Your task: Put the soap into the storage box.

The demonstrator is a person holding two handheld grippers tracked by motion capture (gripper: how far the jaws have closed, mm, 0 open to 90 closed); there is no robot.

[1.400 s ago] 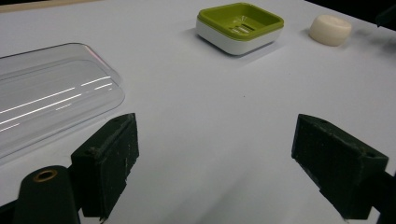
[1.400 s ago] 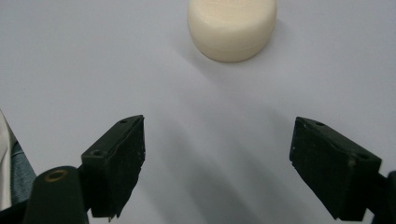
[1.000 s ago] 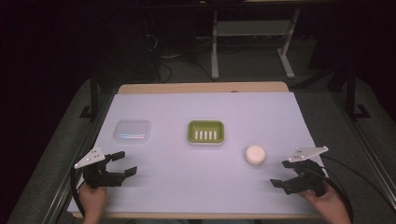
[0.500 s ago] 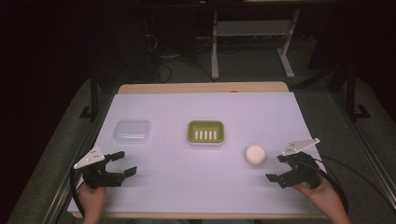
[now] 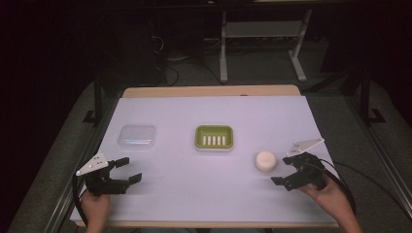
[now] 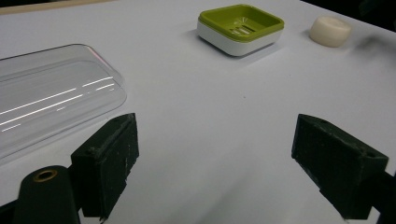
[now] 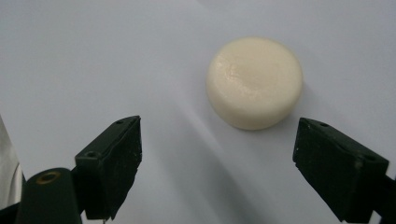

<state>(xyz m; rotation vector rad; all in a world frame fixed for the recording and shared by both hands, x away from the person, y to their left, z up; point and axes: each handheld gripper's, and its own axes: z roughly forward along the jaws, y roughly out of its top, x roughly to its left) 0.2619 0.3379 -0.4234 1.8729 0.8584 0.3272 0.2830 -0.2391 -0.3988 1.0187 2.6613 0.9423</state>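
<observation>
- Nothing moved yet: round soap (image 5: 266, 160) loose on the table (image 5: 214, 191), apart from green dish (image 5: 214, 137).
- Right tongs (image 5: 287, 176) wide apart, lined up just short of soap.
- Left tongs (image 5: 127, 171) apart, idle near clear lid (image 5: 137, 137).

The clear lid (image 6: 51, 100) runs off the left gripper view's left edge, its far end unseen.

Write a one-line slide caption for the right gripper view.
Open right gripper faces a round cream soap bar lying on the white table cover, jaws apart and short of it.
</observation>
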